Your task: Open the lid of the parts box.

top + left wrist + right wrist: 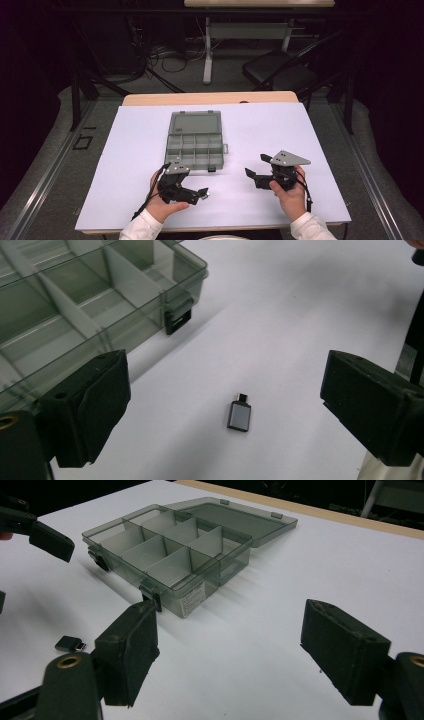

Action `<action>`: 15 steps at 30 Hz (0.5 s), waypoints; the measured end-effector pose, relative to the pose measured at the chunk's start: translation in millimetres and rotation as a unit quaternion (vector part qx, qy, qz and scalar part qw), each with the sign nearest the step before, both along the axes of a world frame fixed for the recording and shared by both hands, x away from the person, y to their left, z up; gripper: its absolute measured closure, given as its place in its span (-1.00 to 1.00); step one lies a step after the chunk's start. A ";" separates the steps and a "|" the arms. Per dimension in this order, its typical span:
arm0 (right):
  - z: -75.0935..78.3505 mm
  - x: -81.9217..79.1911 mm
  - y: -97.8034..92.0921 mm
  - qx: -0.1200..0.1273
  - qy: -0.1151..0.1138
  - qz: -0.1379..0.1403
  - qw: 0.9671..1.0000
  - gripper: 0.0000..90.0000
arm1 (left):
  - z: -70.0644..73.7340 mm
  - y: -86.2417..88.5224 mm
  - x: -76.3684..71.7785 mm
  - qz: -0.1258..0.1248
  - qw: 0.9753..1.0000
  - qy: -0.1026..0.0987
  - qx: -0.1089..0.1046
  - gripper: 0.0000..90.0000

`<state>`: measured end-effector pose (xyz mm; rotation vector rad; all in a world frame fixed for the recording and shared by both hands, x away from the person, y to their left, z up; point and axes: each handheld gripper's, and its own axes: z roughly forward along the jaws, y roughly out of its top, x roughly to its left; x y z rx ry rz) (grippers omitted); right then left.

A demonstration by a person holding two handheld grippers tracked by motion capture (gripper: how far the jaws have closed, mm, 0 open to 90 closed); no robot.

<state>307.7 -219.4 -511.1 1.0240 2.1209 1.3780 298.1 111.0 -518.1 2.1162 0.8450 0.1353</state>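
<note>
Both grippers were mine, one in each hand, low in the high view. Left gripper [225, 410] stood with its jaws spread wide and nothing between the pads; in its own view the small grey adapter [239, 413] lay on the white table surface [300, 305] in the gap between the two jaws, lower middle of the frame, touched by neither. In the high view that left gripper [204, 192] sat at the lower left of centre, its tips pointing toward the right.

Right gripper [227, 647] was just as wide open and held nothing; bare table showed between its jaws. In the high view the right gripper [252, 170] was at the lower right of centre, well apart from the left one.

Beyond the tools lay the clear grey compartment box [195, 145], lid flat open behind it, in the middle of the high view. Its dividers looked bare in the right gripper view, where the compartment box [175, 550] took the upper left, and the adapter [69, 643] lay at the lower left edge, near the box's front but not touching.
</note>
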 end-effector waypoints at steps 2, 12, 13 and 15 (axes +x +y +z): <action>-0.2 0.2 -0.2 0.000 0.001 0.000 1.000 -0.49 | -0.8 -3.3 -1.8 -0.010 1.000 -0.005 0.004 -0.86; -0.2 -0.3 0.0 -0.001 -0.001 -0.001 1.000 -0.49 | -5.3 -11.2 -5.0 -0.027 0.999 -0.006 0.027 -0.70; -0.2 -0.3 0.0 -0.001 -0.001 -0.001 1.000 -0.49 | -5.7 -11.7 -5.3 -0.027 0.999 -0.007 0.027 -0.67; -0.3 -0.4 0.1 -0.003 -0.001 -0.001 1.000 -0.49 | -6.5 -12.4 -5.6 -0.027 0.999 -0.008 0.029 -0.66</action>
